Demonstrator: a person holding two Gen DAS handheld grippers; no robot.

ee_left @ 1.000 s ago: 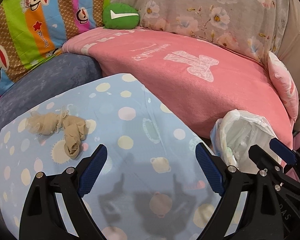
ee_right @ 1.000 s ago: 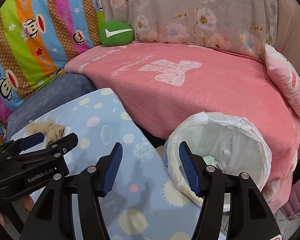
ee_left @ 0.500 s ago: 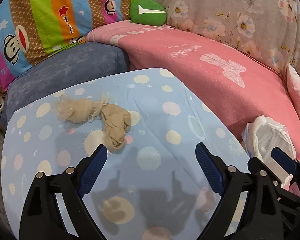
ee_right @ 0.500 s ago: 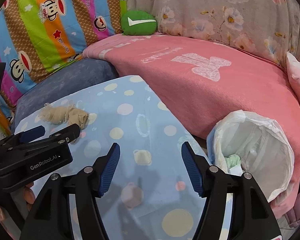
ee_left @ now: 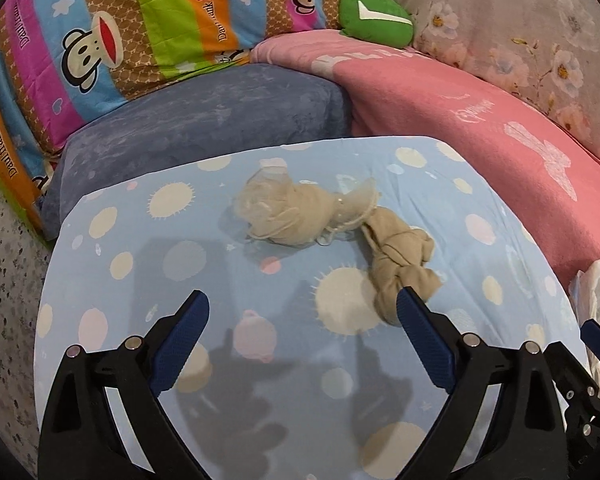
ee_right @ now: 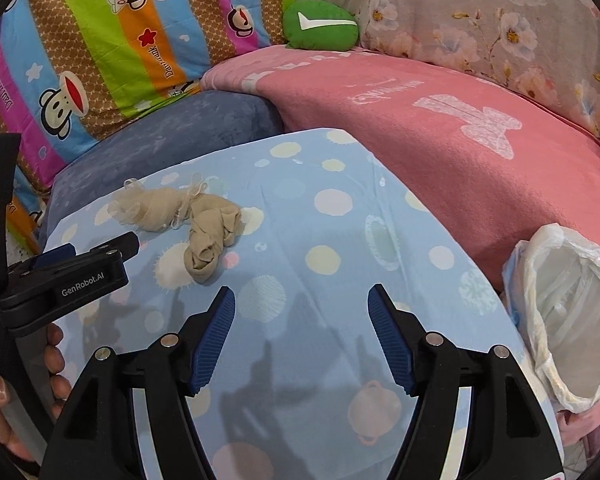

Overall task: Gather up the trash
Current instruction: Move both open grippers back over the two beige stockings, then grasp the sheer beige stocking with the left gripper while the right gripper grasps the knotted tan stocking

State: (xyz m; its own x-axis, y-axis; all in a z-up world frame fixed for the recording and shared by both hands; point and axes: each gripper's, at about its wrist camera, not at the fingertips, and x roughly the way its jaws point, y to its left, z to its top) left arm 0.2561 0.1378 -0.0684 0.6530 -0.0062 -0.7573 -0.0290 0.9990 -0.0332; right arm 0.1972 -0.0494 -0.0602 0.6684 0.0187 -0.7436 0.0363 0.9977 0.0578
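Observation:
A crumpled beige stocking (ee_left: 336,224) lies on the light blue dotted table cover (ee_left: 204,264), with a sheer bunch at its left and a knotted part at its right. My left gripper (ee_left: 302,310) is open and empty just in front of it, the right fingertip (ee_left: 410,300) close to the knotted end. In the right wrist view the stocking (ee_right: 188,220) lies ahead to the left. My right gripper (ee_right: 300,304) is open and empty over the cover. A white lined trash bin (ee_right: 560,320) stands at the right, its rim also in the left wrist view (ee_left: 598,292).
A blue-grey cushion (ee_left: 204,120) and a pink blanket (ee_left: 480,128) lie behind the table. A striped monkey-print cover (ee_left: 100,40), a green cushion (ee_left: 376,16) and floral fabric (ee_left: 520,20) stand at the back. Speckled floor (ee_left: 8,260) is at the left.
Both grippers have swung left, so the stocking has moved from the left edge toward the middle of the views and nearer. The bin has slid to the right. Both stay open.

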